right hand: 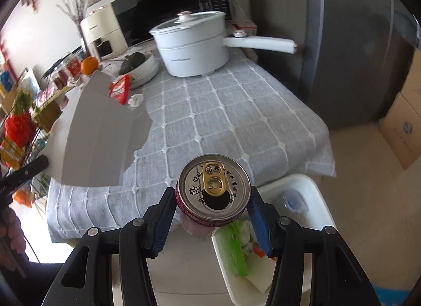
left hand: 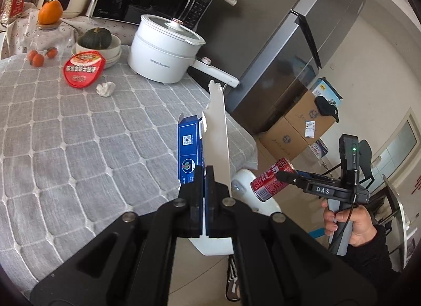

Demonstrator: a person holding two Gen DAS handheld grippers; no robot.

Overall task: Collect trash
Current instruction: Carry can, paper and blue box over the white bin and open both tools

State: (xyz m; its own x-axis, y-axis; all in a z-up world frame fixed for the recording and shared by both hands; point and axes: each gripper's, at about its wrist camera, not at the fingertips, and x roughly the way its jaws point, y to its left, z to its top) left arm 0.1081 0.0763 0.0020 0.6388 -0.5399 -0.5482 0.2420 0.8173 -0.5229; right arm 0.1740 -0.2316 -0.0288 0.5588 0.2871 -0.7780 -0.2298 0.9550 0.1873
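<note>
Left gripper (left hand: 204, 174) closed narrow on a flattened blue carton (left hand: 190, 148), held upright, torn white flap (left hand: 218, 132) rising beside the near table edge. Right gripper (right hand: 212, 200) clamped on a red can (right hand: 213, 190) — pads on both sides, opened top with gold tab toward the camera, held over a white bin (right hand: 313, 187) on the floor. Farther, on the grey tablecloth (left hand: 79, 135): crumpled paper ball (left hand: 106, 88), red lid (left hand: 83, 68) — then white pot (left hand: 163, 50) at the far right.
</note>
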